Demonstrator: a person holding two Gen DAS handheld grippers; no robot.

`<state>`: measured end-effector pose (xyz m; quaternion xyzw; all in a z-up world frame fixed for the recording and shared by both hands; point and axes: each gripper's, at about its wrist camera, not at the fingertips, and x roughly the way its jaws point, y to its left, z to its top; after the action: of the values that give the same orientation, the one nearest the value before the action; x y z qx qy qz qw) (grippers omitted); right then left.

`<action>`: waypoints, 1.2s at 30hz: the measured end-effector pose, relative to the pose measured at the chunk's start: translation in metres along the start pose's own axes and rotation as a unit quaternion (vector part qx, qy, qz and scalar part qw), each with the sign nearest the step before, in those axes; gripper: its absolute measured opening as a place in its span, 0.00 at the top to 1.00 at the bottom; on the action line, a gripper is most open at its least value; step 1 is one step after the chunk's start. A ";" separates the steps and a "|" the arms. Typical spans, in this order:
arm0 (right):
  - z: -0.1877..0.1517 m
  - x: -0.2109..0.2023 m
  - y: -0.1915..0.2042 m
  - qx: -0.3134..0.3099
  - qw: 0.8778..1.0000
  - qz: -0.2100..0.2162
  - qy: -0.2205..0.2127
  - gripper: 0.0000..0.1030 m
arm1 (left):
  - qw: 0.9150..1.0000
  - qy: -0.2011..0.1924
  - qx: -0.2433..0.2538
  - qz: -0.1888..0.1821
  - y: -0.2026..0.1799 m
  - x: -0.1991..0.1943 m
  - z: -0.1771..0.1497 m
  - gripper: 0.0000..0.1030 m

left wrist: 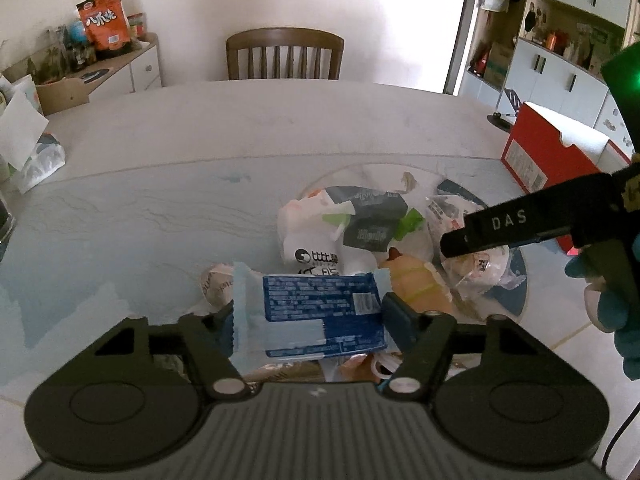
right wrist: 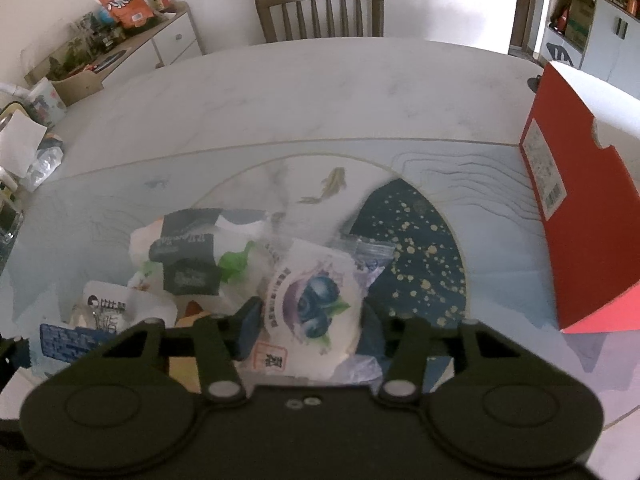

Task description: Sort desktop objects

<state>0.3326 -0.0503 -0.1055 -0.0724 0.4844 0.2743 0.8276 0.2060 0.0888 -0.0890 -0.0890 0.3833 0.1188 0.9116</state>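
Observation:
My left gripper [left wrist: 308, 312] is shut on a blue snack packet [left wrist: 320, 312] with white print, held just above the table. My right gripper [right wrist: 310, 320] is shut on a white blueberry snack packet [right wrist: 312, 308]. Beyond both lies a pile of snack packets: a white and dark one with green patches [left wrist: 360, 220] [right wrist: 192, 256], a white pouch with black characters [left wrist: 312, 252] [right wrist: 108, 304], and a tan bun-like item [left wrist: 412, 280]. The right gripper's body [left wrist: 520, 220] shows at the right of the left wrist view. The blue packet also shows in the right wrist view [right wrist: 68, 340].
A red open box [left wrist: 552, 152] [right wrist: 584, 200] stands on the table at the right. A printed mat [right wrist: 420, 248] covers the near table. A tissue pack [left wrist: 36, 156] lies at the left edge. A wooden chair [left wrist: 284, 54] stands at the far side, a cluttered sideboard [left wrist: 100, 64] at far left.

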 end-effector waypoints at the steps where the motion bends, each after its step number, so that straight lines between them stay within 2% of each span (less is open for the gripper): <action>1: 0.000 -0.001 0.000 -0.001 1.000 -0.001 -0.001 0.49 | 1.000 -0.002 0.000 -0.002 0.000 -0.001 0.000 0.38; 2: -0.001 -0.003 0.000 -0.004 1.000 -0.002 -0.003 0.49 | 1.000 -0.006 0.000 -0.001 0.000 -0.003 0.001 0.44; 8: -0.004 -0.011 -0.001 -0.010 1.000 -0.004 -0.007 0.50 | 1.000 -0.016 -0.005 -0.009 -0.001 -0.010 0.005 0.64; 16: -0.011 -0.027 -0.006 -0.016 1.000 -0.003 -0.016 0.50 | 0.999 -0.033 0.000 -0.021 -0.009 -0.028 0.010 0.85; 25: -0.020 -0.055 -0.015 -0.014 0.999 0.002 -0.029 0.50 | 0.998 -0.055 0.017 -0.033 -0.024 -0.047 0.015 0.86; 36: -0.034 -0.093 -0.024 -0.019 0.999 -0.002 -0.026 0.50 | 0.996 -0.061 0.028 -0.053 -0.047 -0.069 0.021 0.86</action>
<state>0.2836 -0.1197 -0.0484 -0.0822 0.4575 0.2835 0.8388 0.1870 0.0386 -0.0212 -0.0759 0.3247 0.0642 0.9406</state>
